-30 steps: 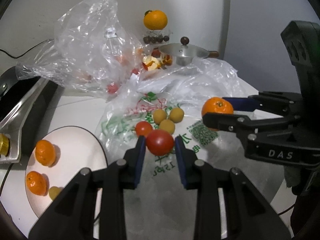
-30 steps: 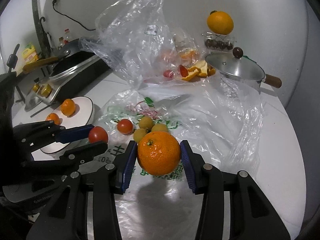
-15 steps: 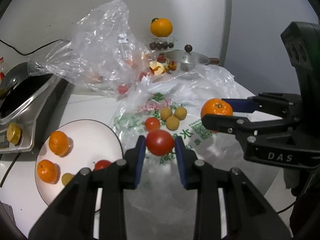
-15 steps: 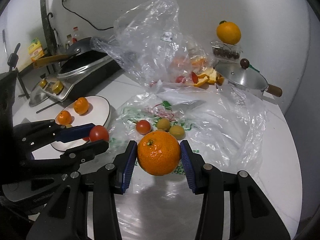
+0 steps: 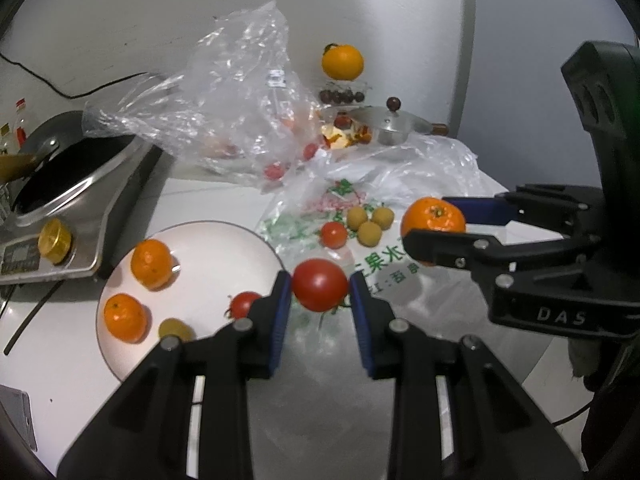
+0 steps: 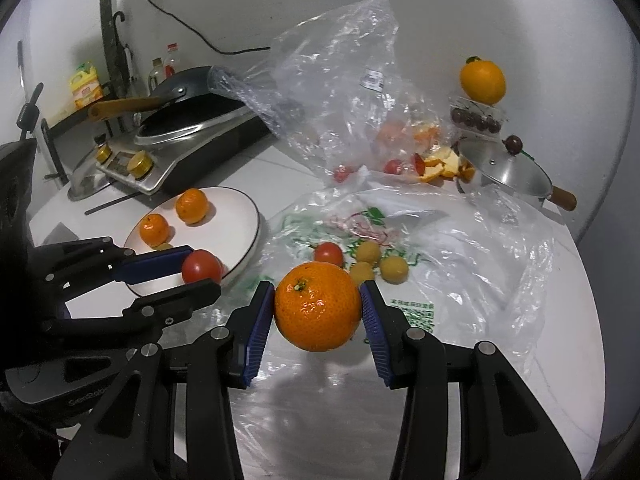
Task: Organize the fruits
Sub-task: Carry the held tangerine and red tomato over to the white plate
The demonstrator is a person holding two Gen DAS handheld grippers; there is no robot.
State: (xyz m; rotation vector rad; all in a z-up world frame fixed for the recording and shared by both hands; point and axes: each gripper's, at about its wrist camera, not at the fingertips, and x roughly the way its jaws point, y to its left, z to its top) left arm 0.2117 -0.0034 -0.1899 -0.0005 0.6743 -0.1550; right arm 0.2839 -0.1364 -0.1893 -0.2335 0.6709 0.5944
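Both grippers are carrying fruit toward the white plate (image 5: pixel 224 236), and over the last second the view has slid that way: a second ago only part of the plate showed at the left edge of the left wrist view, and now almost the whole of it is in sight, with a small tomato on the plate (image 5: pixel 245 305) that was out of view then. The left gripper (image 5: pixel 320 292) is clamped on a red tomato (image 5: pixel 319 285), held clear of the table just past the plate's near rim. The right gripper (image 6: pixel 318 308) is clamped on an orange (image 6: pixel 318 306), which hangs above the printed plastic bag (image 6: pixel 424 248), beside the plate rather than over it. Neither grip has changed; both fruits sit the same way between the pads as before. Two oranges on the plate (image 5: pixel 152 258), the small tomato and a small yellow fruit (image 5: pixel 174 329) lie there already, with bare space left in the middle. On the bag a loose tomato (image 5: pixel 334 234) and three yellow fruits (image 5: pixel 368 222) still wait. The shift means the delivery is close for the tomato, which probably needs only a short move left and down, while the orange has further to travel.
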